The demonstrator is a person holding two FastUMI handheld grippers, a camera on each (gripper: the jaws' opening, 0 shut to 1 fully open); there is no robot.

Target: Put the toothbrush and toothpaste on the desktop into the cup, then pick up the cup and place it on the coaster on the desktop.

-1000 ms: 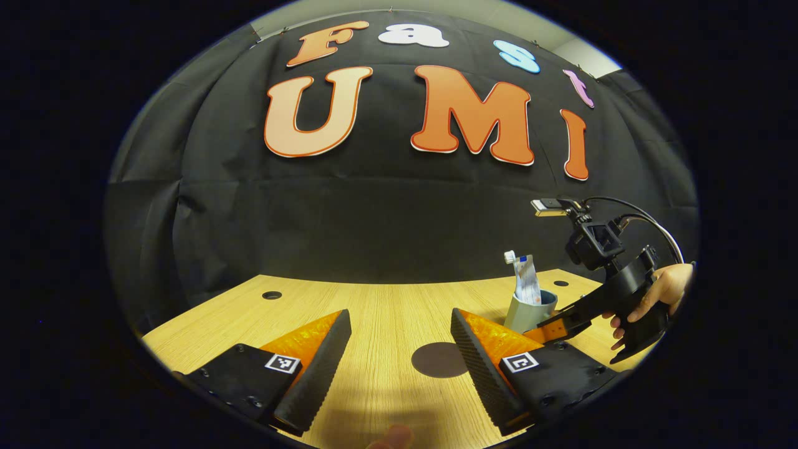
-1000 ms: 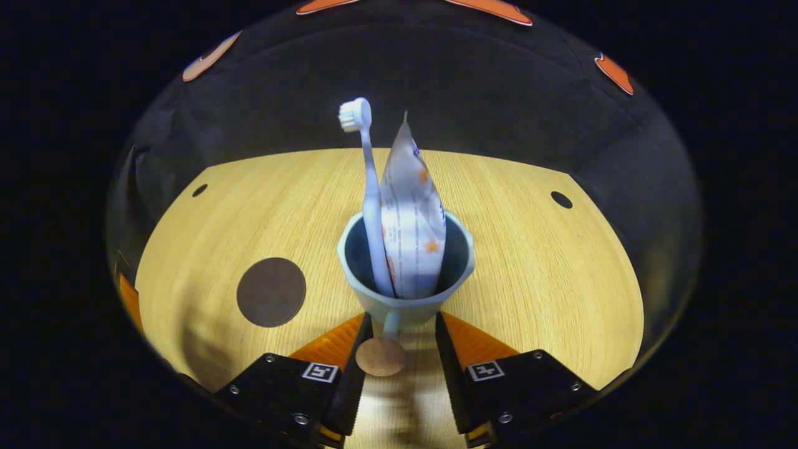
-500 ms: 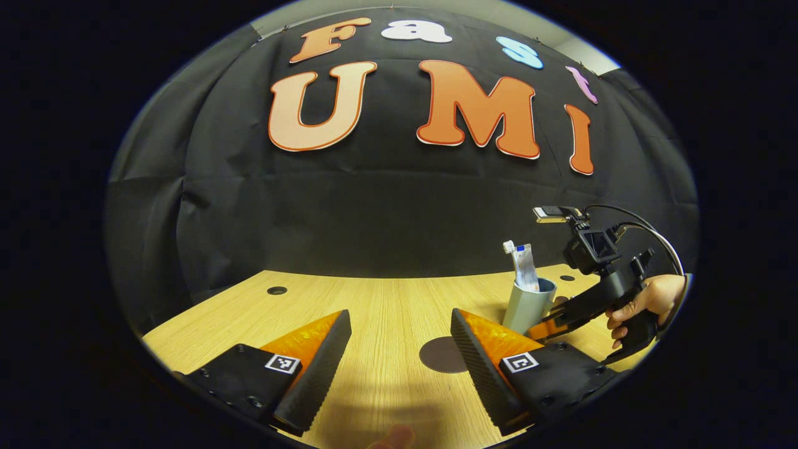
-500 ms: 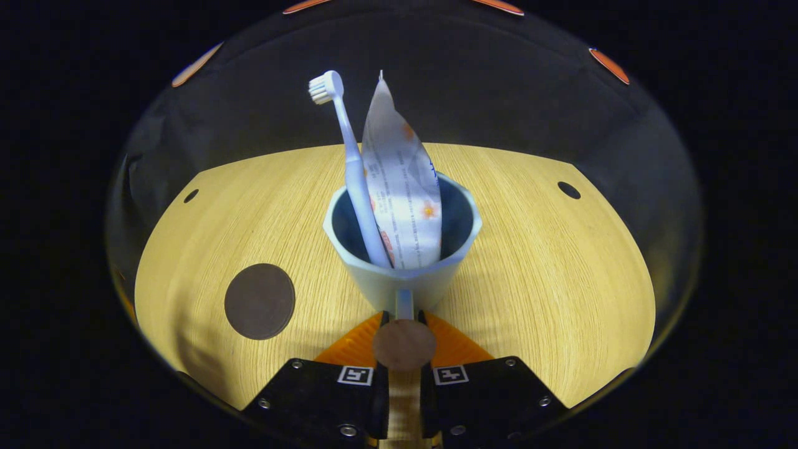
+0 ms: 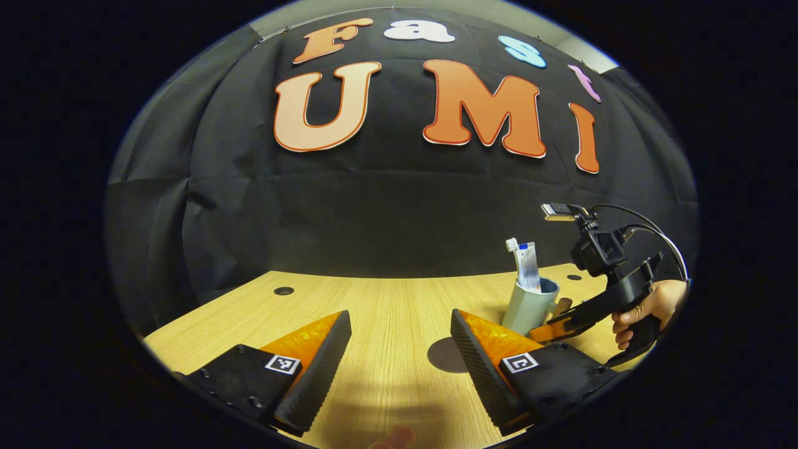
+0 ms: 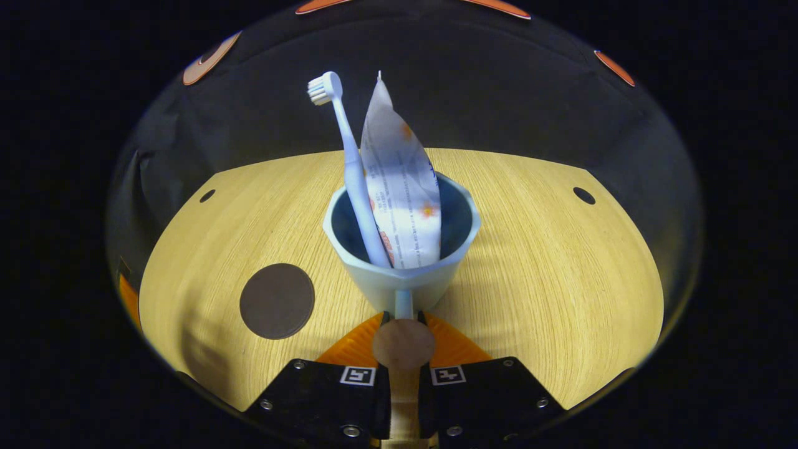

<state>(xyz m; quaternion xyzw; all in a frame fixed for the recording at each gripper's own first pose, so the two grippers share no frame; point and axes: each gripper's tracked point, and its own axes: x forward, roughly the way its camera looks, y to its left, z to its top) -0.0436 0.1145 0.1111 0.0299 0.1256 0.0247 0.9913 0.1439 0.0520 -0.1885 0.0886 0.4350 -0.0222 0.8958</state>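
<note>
Recording booth, black cloth wall [image 5: 386, 206], wooden desktop [image 5: 386, 312]

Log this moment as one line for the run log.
phase: cup grasped | right gripper: shut on cup handle | toothbrush, toothpaste: in cup | coaster: bare | left gripper: open

Left gripper [image 5: 399, 349] jaws wide apart; right gripper [image 6: 404, 327] pinched closed, hand-held [image 5: 642, 305].

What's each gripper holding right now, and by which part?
The right gripper is shut on the cup, gripping its handle. The left gripper is open and holds nothing.
</note>
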